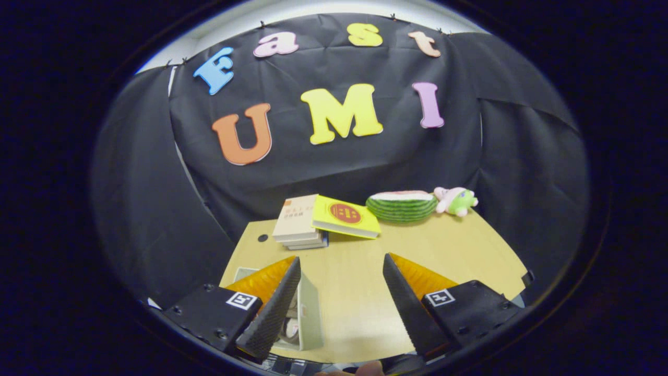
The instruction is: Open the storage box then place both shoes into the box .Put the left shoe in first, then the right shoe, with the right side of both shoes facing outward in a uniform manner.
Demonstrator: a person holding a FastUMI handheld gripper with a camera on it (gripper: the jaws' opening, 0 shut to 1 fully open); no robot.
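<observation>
Gripper [342,292] held above the wooden table [459,250], fingers spread wide, nothing between them but bare tabletop. Left finger [274,308] overlaps the storage box [312,313], a pale box sitting low at the near-left of the table; right finger [412,308] stands over open wood. Box appears to have its top open toward the camera, with something pale and rounded inside, possibly a shoe, though the finger hides most of it and it cannot be identified for sure. No second shoe can be made out on the visible table. Beyond the fingers, a stack of books [300,222] with a yellow book [345,215] leaning off it; further right, a watermelon-slice toy [402,205] and a small plush toy [456,200] at the far edge, against the black cloth wall. Judgement: the step in hand is either box work or a reach for a shoe; which one cannot be settled from here. To do it well, the gripper should swing left and tip down until the box interior sits between the fingers, confirm what lies inside, and keep the fingers spread until lined up squarely.
</observation>
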